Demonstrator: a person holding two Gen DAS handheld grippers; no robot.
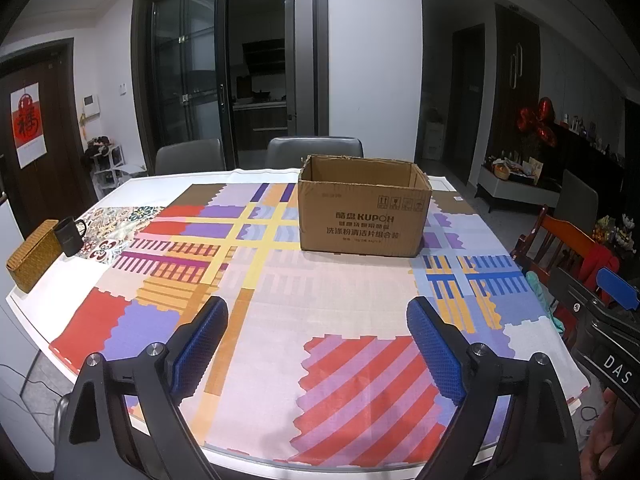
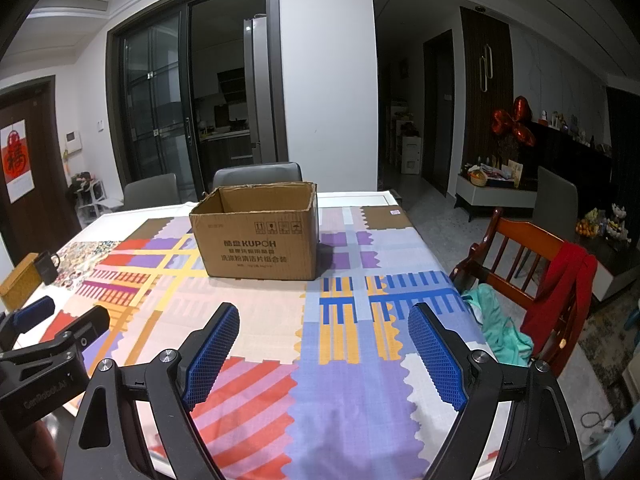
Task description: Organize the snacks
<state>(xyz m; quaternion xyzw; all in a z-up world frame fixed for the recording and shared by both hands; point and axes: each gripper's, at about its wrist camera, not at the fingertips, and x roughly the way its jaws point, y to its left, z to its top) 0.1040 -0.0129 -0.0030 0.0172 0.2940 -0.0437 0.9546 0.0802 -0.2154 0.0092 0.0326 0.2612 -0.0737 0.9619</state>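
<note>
KUPOH cardboard box (image 1: 365,210) open-topped at the far middle of the patterned tablecloth (image 1: 320,308) — inside hidden by its walls. Left gripper (image 1: 318,320) and right gripper (image 2: 323,326) tilted down over the near cloth — jaws wide apart, gripping nothing.

A matt corrugated cardboard box (image 1: 365,210) is sitting on a woven, matt patterned tablecloth (image 1: 320,304). The gripper pads (image 2: 212,354) are showing a rough, dimpled blue rubber face on matt black plastic fingers. At the table's left edge, a woven wicker basket (image 1: 32,256) is standing beside a glossy dark mug (image 1: 70,236).
</note>
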